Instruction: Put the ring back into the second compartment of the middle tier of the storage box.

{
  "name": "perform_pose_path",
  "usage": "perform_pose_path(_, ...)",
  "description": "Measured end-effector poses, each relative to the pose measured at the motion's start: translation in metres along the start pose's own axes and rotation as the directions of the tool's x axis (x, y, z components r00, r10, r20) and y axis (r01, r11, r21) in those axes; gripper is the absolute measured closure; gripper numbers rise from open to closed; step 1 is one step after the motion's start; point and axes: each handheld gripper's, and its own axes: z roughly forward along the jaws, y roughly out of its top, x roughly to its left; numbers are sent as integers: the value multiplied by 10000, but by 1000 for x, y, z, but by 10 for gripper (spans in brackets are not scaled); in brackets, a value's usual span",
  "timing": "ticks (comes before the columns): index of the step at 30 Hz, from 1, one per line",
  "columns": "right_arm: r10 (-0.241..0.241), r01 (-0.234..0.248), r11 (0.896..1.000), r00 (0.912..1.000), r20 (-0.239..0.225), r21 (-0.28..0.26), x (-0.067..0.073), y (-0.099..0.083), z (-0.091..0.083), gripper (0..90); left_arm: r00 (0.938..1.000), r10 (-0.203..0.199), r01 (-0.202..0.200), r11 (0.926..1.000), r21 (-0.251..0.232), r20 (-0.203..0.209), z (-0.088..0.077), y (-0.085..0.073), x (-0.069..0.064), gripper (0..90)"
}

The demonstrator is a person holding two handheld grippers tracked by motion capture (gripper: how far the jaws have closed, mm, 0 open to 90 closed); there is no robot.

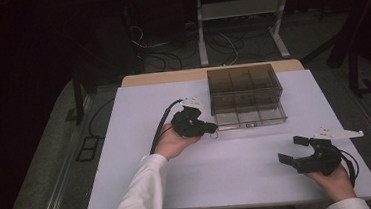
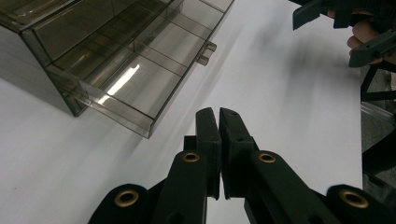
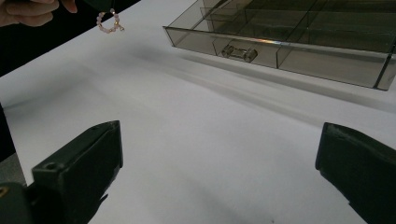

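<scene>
A small bead ring (image 3: pixel 109 23) dangles from the left gripper (image 1: pixel 211 128), pinched in its closed jaws just beside the open drawer (image 1: pixel 248 115). Best to centre it over a compartment before letting go. The right gripper (image 1: pixel 292 149) rests spread, well apart.

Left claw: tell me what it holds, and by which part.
The left claw is shut on a small pink bead ring, pinched at its top so the loop dangles below, near the open drawer.
</scene>
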Motion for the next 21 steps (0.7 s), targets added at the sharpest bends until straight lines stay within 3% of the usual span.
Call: perform_pose_path(21, 78, -78, 9999, 10000, 28, -69, -1, 0, -1, 3, 9990, 384, -387, 9991, 169, 207, 17, 25, -3, 864)
